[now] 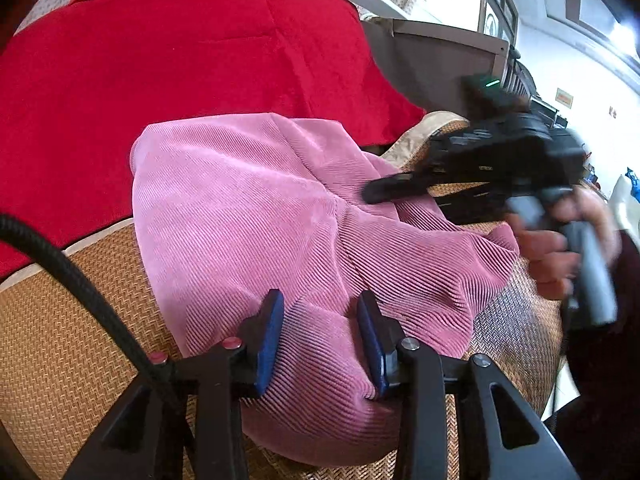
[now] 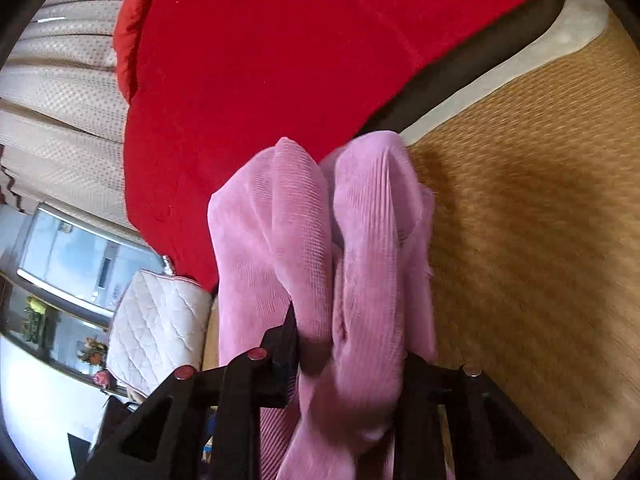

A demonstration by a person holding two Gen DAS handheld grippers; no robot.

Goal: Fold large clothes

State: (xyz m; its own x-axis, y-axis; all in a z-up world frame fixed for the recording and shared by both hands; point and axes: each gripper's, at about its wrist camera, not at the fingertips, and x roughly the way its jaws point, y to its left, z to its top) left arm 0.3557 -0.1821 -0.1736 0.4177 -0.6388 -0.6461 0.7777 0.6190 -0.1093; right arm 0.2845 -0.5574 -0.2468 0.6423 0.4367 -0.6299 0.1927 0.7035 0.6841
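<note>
Both jaws around pink garment (image 1: pixel 256 216) (bunched)

The garment (image 1: pixel 256 216) lay on the woven mat (image 1: pixel 80 320), with the blanket (image 1: pixel 180 60) behind it. The left gripper (image 1: pixel 320 320) stood at its near edge, the right gripper (image 1: pixel 384 192) at its right.

Pink ribbed garment (image 1: pixel 256 216) at centre frame, red blanket (image 1: pixel 180 60) above. Tan woven mat (image 1: pixel 72 320) below; curtain (image 2: pixel 60 92), upper left, seemingly beige-dotted.
</note>
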